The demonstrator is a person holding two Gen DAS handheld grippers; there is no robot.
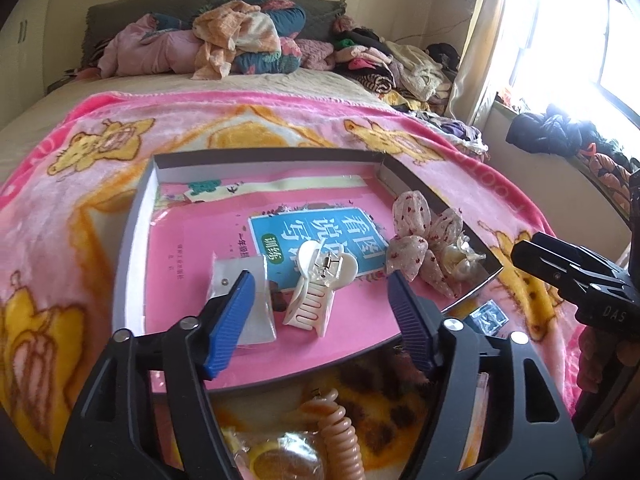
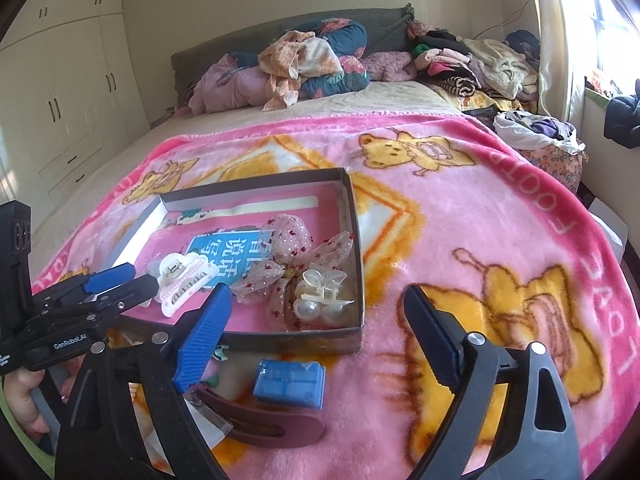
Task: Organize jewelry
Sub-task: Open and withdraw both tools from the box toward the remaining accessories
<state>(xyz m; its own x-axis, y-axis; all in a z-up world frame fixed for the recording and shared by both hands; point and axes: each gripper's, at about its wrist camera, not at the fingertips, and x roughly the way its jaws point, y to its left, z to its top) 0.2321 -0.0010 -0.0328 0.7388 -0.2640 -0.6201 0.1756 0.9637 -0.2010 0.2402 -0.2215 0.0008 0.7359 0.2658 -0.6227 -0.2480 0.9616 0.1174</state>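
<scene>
A shallow grey box lies on the pink blanket, lined with a pink book. In it lie a white claw clip, a clear packet, a sheer dotted bow and a clear pearl clip. My left gripper is open and empty, its blue pads either side of the white claw clip, above the box's near edge. My right gripper is open and empty, over the box's near right corner. In front of the box lie a blue packet and a maroon hair clip.
A peach coil hair tie and an orange item in wrap lie on the blanket below my left gripper. Piles of clothes fill the head of the bed. A window ledge with clothes is to the right. Wardrobes stand left.
</scene>
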